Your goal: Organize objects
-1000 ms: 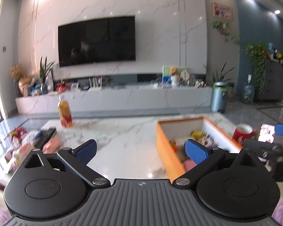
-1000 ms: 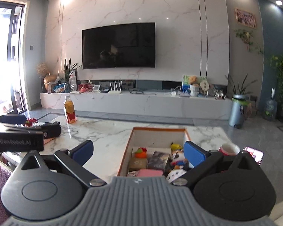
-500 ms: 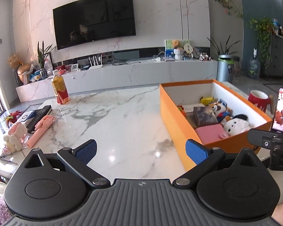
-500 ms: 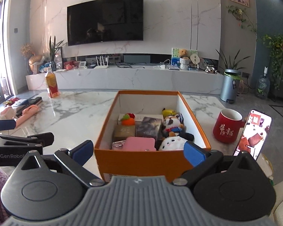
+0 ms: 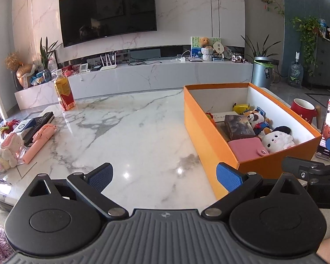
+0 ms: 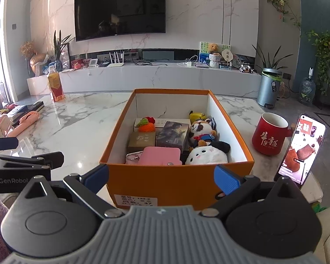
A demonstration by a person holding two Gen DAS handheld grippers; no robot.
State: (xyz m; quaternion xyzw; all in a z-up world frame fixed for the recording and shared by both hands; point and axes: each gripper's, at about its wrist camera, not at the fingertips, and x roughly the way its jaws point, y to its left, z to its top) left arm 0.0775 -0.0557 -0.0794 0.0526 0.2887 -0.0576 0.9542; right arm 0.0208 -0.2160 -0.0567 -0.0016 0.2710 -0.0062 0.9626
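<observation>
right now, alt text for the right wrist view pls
An open right gripper faces an orange box of small toys and cards on a marble table. A red mug and lit phone stand right of it.

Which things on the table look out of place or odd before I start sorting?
Nothing spilled or damaged. The loose cluster at the table's left edge stands out: pink stick, plush toy and remote lie outside the orange box. A phone stands propped, screen lit, beside the red mug.
</observation>
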